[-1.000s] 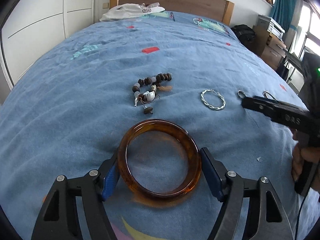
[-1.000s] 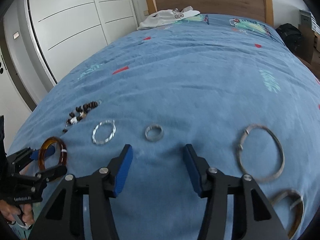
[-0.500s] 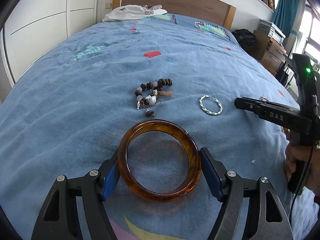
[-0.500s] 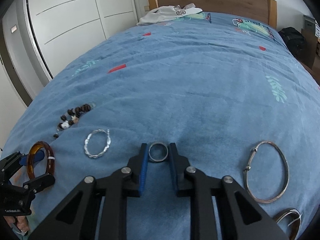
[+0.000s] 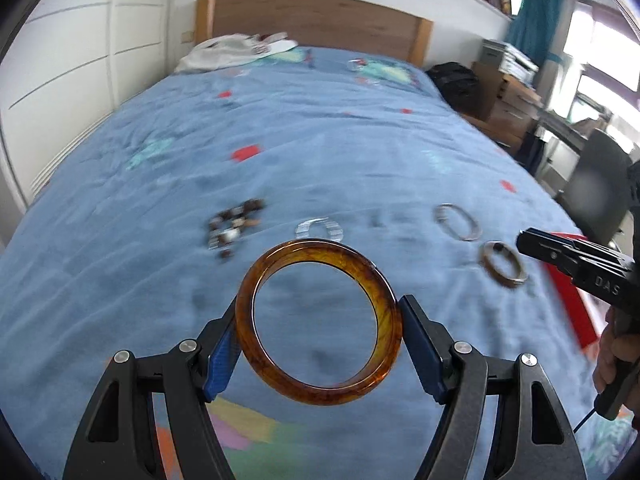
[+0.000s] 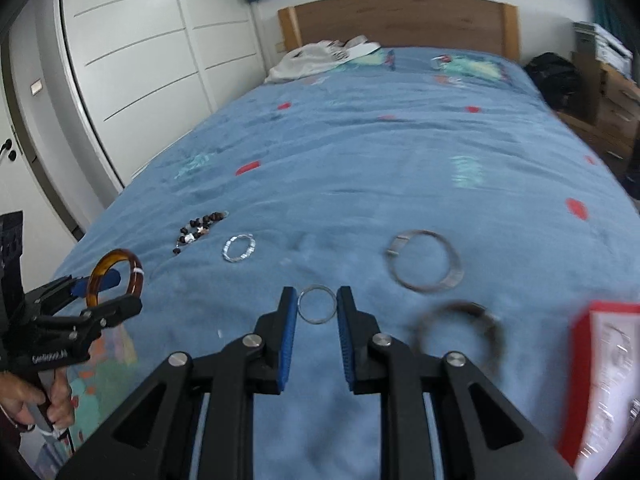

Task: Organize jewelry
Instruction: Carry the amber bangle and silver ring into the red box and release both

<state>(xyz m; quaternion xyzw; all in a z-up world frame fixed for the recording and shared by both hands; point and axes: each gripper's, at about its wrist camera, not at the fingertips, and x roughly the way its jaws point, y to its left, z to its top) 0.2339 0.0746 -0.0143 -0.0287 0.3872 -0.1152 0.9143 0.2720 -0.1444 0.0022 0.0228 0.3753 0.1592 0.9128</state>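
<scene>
Blue bedspread (image 6: 360, 168) stretching up to a wooden headboard (image 6: 396, 20), white wardrobe doors (image 6: 140, 60) alongside. Left gripper (image 5: 320, 330) is clamped on the amber bangle (image 5: 318, 324), glossy, mottled brown, held clear above the bed's near edge. Right gripper (image 6: 317, 305) pinches a thin silver ring (image 6: 317, 304) between its blue pads. Beyond lie a twisted silver bracelet (image 6: 239, 248) and a beaded strand (image 6: 198, 232); a silver bangle (image 6: 424, 266) and dark bangle (image 6: 458, 330) to the right, a red box (image 6: 600, 384) at the near right corner.
</scene>
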